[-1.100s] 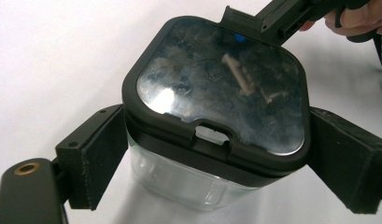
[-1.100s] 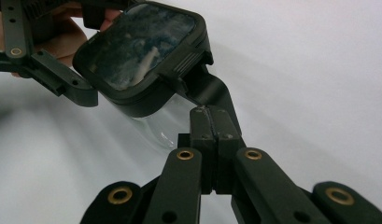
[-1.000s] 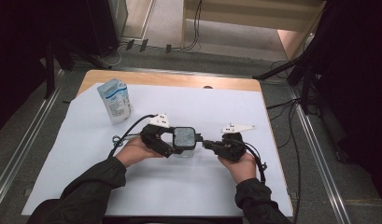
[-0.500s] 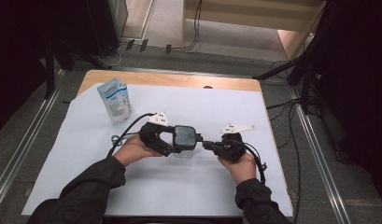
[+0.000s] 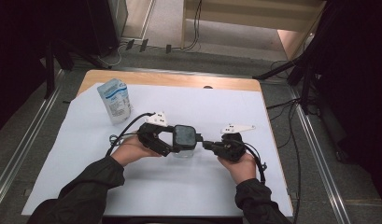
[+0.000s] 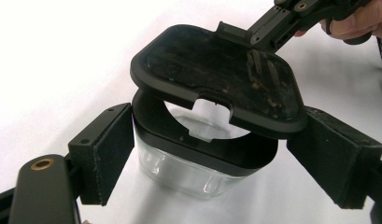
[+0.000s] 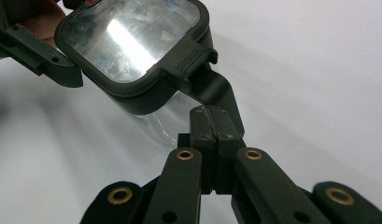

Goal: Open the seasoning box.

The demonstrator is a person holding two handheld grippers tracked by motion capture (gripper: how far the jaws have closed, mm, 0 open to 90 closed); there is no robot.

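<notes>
Mid-table, left hand-held gripper (image 5: 178, 145) brackets the jar (image 6: 198, 163), jaws apart; right hand-held gripper (image 5: 207, 144) pinches its lid (image 7: 132, 37).

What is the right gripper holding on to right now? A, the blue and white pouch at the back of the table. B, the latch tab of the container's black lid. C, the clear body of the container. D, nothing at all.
B: in the right gripper view the right gripper has its jaws shut together on the black latch tab hanging from the lid, which sits tilted above the clear container.
</notes>
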